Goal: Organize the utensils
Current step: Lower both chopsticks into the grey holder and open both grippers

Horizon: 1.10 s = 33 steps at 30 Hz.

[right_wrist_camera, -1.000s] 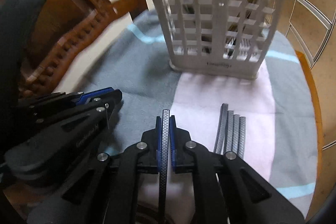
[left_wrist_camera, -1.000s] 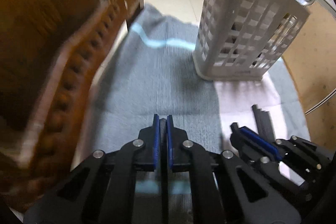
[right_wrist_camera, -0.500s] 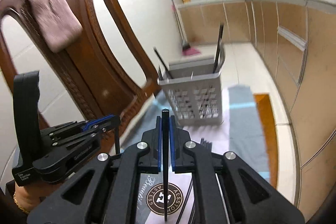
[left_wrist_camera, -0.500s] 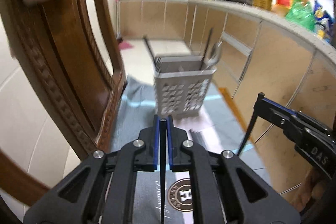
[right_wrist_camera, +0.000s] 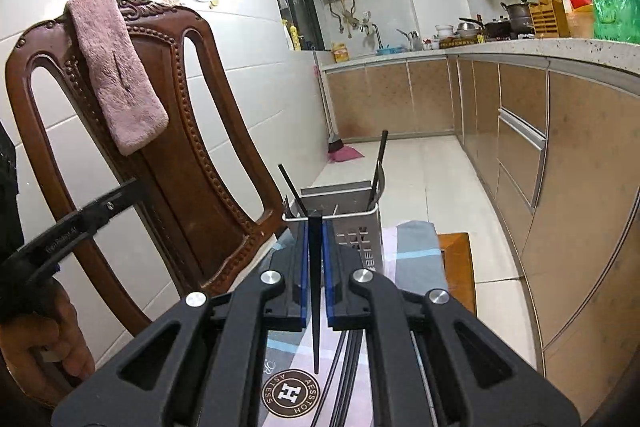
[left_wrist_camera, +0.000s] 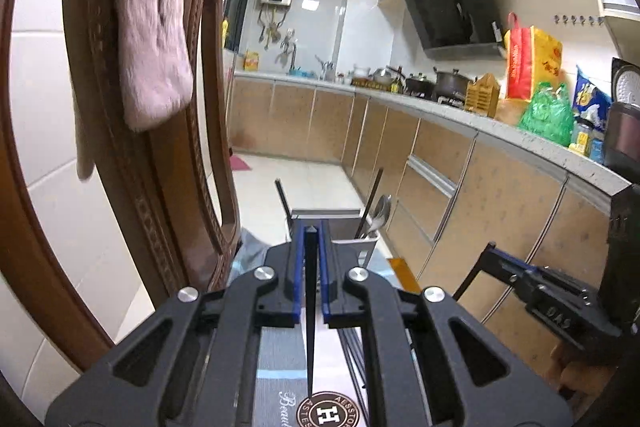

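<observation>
A: What is each claw doing?

B: The left gripper (left_wrist_camera: 309, 231) is pinched on a dark chopstick (left_wrist_camera: 309, 311). The stick hangs tip-down between the blue pads, its thick end level with the fingertips. The right gripper (right_wrist_camera: 315, 217) pinches a second chopstick (right_wrist_camera: 315, 291) in the same way.

A: Where do they have to go?

B: Into the utensil caddy (right_wrist_camera: 360, 247), a grey slotted holder straight ahead of both claws and lower than them. It already holds a spoon (left_wrist_camera: 380, 213) and a few upright dark sticks. In both wrist views its open top sits just beyond the fingertips.

A: So what does the move turn on?

B: Each chopstick's long axis runs roughly up and down, point downward, which suits a drop into the caddy's open top. I judge each claw has to travel forward until its tip is over the opening, then sink. Neither hand looks clearly nearer; the left view shows the right gripper off to the right, about level.

A: Anything left on the surface?

B: Yes, several more dark chopsticks (right_wrist_camera: 348, 367) lie side by side on the striped grey and pink cloth (right_wrist_camera: 412, 247) under the claws, pointing toward the caddy. The cloth covers a wooden table (right_wrist_camera: 456, 259).

A: And the room?

B: A kitchen: a carved wooden chair (right_wrist_camera: 192, 163) with a pink towel (right_wrist_camera: 116, 71) over its back on the left, a cabinet run and crowded counter (left_wrist_camera: 500, 123) on the right.
</observation>
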{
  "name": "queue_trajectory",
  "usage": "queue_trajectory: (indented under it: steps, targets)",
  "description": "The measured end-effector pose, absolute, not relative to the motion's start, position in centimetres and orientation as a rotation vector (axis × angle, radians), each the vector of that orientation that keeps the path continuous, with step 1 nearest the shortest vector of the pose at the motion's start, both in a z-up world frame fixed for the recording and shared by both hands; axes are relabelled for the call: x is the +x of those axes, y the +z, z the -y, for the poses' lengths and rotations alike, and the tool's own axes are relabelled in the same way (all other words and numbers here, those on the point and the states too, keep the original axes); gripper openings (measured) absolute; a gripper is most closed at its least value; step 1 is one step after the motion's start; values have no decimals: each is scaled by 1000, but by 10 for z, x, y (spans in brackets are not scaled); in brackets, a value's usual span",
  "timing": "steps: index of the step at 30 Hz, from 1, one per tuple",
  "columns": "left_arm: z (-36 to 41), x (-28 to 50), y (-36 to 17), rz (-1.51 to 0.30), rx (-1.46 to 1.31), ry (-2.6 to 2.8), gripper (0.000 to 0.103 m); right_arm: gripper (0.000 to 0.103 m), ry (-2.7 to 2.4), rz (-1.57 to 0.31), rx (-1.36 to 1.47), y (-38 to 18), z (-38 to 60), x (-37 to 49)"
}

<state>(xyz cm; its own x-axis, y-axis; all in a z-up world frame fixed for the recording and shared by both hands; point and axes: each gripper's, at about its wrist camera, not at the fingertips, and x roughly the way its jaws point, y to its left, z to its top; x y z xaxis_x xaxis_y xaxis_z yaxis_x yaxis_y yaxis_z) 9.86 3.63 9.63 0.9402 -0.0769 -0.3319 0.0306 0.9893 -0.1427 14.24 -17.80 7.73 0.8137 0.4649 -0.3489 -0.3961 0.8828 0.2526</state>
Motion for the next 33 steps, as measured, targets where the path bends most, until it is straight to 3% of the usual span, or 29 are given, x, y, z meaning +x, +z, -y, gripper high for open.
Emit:
queue_trajectory:
  steps: [13, 24, 28, 33]
  targets:
    - [-45, 129, 100, -368, -186, -63, 7, 7, 459, -411, 183, 94, 175, 151]
    - [-47, 212, 222, -223, -243, -137, 7, 7, 389, -236, 170, 210, 190, 210]
    - [-50, 255, 232, -201, -267, -111, 7, 7, 352, -231, 166, 213, 186, 248]
    - [-51, 309, 203, -230, -274, -62, 7, 7, 321, -265, 192, 183, 174, 300]
